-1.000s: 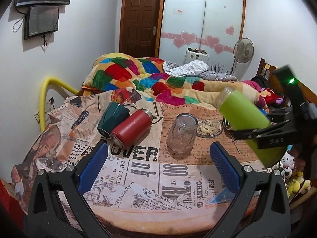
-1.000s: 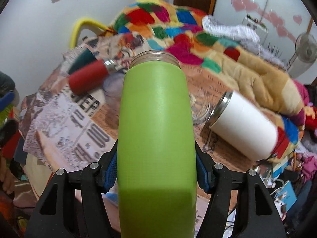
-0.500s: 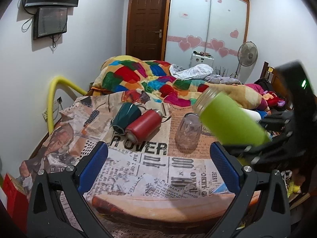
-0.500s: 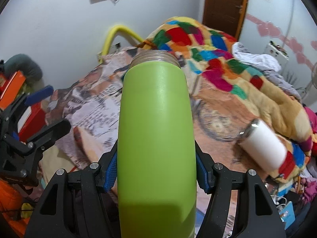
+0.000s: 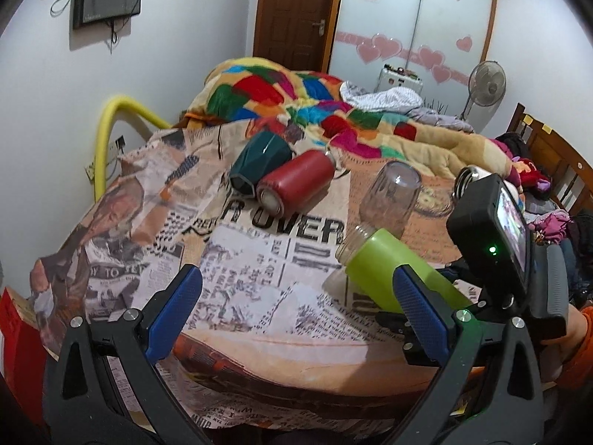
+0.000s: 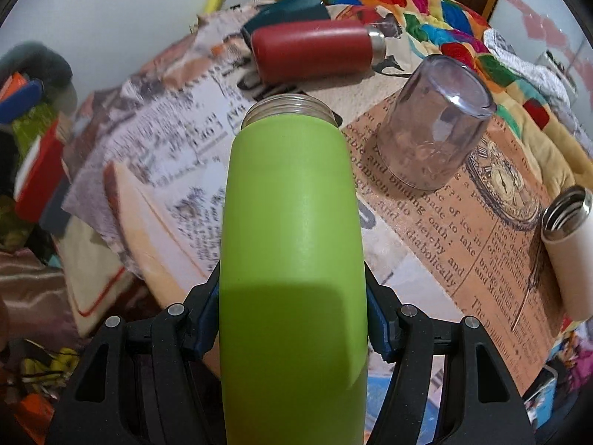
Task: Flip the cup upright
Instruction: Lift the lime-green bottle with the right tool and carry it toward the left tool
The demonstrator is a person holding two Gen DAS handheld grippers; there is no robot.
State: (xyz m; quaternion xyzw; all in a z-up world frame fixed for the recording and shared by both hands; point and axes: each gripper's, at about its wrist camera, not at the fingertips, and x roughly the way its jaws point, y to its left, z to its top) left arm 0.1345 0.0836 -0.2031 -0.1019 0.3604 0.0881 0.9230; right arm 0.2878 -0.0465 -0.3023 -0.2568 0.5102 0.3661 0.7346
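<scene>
My right gripper is shut on a lime green cup with a threaded metal mouth, held tilted above the table's front part. The green cup also shows in the left wrist view at the right, mouth pointing up-left over the newspaper-print tablecloth. My left gripper is open and empty, near the table's front edge, left of the cup.
A clear glass stands upside down mid-table. A red bottle and a dark green cup lie on their sides at the back left. A white cup lies at the right. A colourful quilt lies behind.
My right gripper has carried the green cup down and to the left, tilting its mouth lower, close over the tablecloth. My left gripper has stayed open and pulled back slightly.
</scene>
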